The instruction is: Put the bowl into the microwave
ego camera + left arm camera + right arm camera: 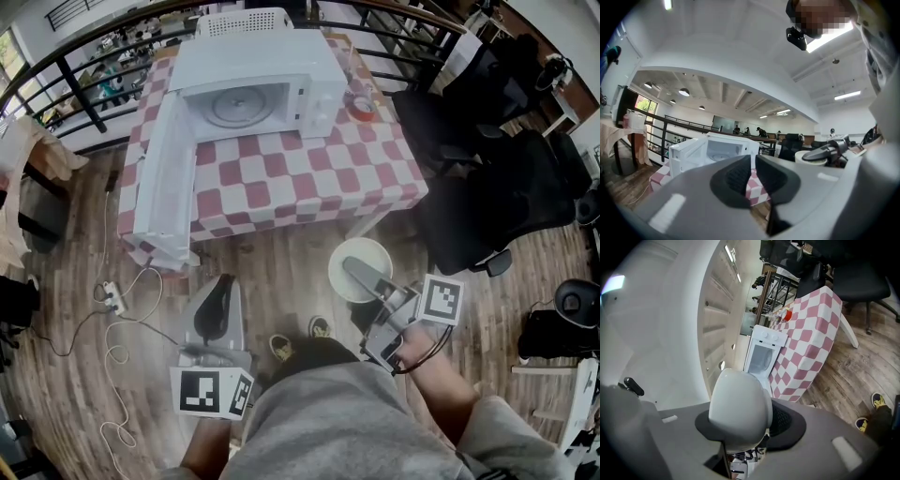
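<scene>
The white microwave (253, 80) stands on a red-and-white checked table (309, 183), its door (164, 178) swung fully open to the left and its turntable showing. My right gripper (354, 267) is shut on the rim of a white bowl (370, 251), held above the wood floor short of the table's front edge. In the right gripper view the bowl (740, 404) fills the space between the jaws and the microwave (761, 355) is ahead. My left gripper (217, 292) hangs lower left, jaws together on nothing; in its own view the microwave (719, 147) shows beyond them.
A red-rimmed round thing (362, 106) sits on the table right of the microwave, and a white basket (246, 21) stands behind it. Black office chairs (487, 178) crowd the right side. A power strip with cables (112, 298) lies on the floor at left. A railing runs behind the table.
</scene>
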The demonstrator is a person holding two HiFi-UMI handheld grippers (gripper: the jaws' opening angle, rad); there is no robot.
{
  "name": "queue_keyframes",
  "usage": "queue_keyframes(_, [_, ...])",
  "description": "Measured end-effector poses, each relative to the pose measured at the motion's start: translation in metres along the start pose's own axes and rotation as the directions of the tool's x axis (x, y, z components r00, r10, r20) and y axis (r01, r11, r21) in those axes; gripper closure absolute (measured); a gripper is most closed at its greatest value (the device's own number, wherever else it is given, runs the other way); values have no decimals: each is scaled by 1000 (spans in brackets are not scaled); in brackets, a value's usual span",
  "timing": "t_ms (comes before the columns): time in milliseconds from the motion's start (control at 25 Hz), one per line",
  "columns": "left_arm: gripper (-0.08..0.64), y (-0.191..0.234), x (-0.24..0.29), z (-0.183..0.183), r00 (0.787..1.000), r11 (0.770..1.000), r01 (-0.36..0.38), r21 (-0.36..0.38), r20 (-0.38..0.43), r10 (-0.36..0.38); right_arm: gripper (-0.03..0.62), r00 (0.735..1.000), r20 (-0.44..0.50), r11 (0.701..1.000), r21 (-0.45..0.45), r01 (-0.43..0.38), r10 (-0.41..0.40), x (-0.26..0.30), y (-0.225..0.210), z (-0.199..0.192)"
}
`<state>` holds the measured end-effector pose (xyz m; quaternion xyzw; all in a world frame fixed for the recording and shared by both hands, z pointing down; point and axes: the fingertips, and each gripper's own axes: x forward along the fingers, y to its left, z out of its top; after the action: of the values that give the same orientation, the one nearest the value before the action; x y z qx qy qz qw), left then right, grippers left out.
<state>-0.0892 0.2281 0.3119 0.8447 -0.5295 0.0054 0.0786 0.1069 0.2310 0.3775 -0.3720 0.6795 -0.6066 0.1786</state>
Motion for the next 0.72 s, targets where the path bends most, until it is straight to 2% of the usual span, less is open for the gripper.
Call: queue_keyframes(720, [523,-6,-7,6,1000,1000,17,4,26,-17,410,1000,25,1000,-15,-13,13,-11,8,-1])
